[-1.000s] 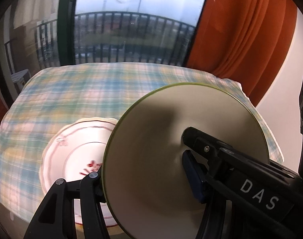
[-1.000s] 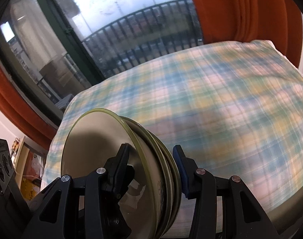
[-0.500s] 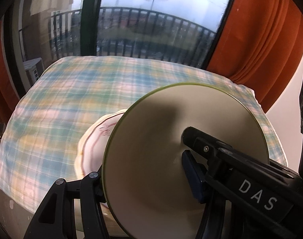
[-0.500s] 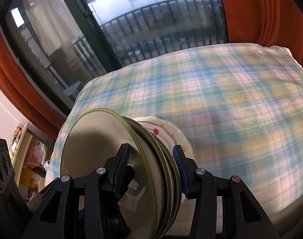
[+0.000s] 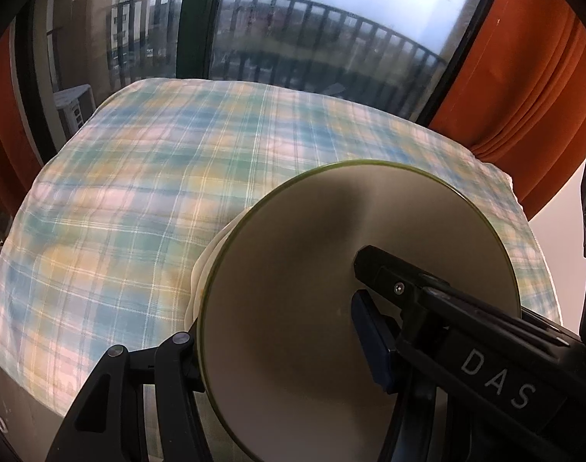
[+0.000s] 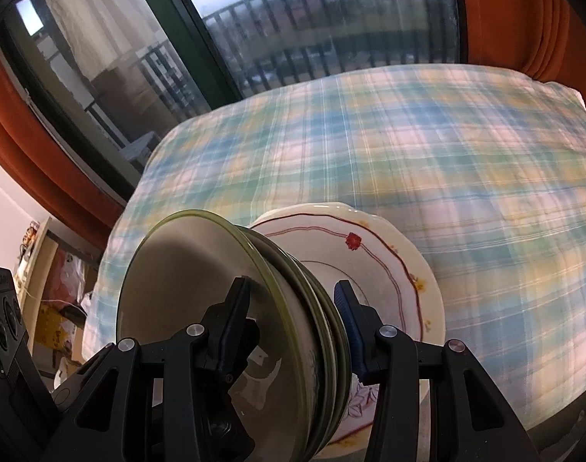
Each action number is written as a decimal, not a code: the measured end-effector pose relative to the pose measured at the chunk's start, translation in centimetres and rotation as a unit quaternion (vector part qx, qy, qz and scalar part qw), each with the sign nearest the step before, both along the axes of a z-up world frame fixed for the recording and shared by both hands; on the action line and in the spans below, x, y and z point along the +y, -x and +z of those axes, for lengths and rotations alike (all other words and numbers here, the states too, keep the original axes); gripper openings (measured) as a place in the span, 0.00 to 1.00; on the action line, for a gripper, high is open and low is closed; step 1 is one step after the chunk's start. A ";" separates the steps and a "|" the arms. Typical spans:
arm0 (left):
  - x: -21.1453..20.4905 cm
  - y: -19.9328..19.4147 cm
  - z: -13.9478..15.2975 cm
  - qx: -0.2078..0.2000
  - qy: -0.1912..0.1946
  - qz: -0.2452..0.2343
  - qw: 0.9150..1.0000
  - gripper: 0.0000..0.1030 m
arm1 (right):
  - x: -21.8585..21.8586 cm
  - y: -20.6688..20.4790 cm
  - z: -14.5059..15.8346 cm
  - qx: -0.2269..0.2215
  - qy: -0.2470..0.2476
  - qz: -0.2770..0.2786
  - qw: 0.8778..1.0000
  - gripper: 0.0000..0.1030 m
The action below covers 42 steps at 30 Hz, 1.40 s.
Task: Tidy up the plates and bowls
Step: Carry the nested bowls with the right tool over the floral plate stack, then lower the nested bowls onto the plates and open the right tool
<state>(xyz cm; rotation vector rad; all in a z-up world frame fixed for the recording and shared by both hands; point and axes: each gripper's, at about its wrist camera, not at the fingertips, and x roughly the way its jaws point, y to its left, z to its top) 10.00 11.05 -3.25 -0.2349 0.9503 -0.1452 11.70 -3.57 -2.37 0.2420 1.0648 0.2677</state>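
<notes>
Left wrist view: the left hand-held gripper (image 5: 277, 340) is clamped across the stack of green-rimmed bowls (image 5: 354, 292), held on edge. The floral plate (image 5: 206, 265) only peeks out just behind the stack, on the plaid tabletop (image 5: 158, 192).

Right wrist view: the right hand-held gripper (image 6: 293, 308) is clamped on the same stack of bowls (image 6: 223, 292). The plate (image 6: 389, 269) lies flat right beyond it, just past the right finger, so my guess is the stack tips down onto it.

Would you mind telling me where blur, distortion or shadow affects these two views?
Left wrist: fisheye bends the window frame; the green-rimmed plates carry a dark shadow across the top face. Right wrist: the plaid tablecloth is smeared, while the floral plate stays fairly sharp.
</notes>
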 end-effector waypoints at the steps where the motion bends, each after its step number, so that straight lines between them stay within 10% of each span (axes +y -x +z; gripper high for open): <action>1: 0.0 -0.1 0.0 0.000 -0.001 -0.001 1.000 0.57 | 0.1 -0.2 -0.2 0.002 0.001 -0.001 1.000 0.48; 23: -0.9 0.3 -0.6 -0.042 -0.015 -0.011 0.999 0.58 | -0.7 -0.1 -1.0 -0.015 -0.003 -0.022 1.000 0.50; 28: -0.9 0.9 -0.1 -0.061 -0.029 0.003 0.998 0.71 | -0.9 0.7 -0.5 -0.033 0.014 -0.022 0.999 0.51; 42: 0.2 4.5 2.9 -0.163 -0.077 0.081 0.980 0.81 | -2.6 3.9 3.0 -0.133 0.038 -0.036 0.990 0.74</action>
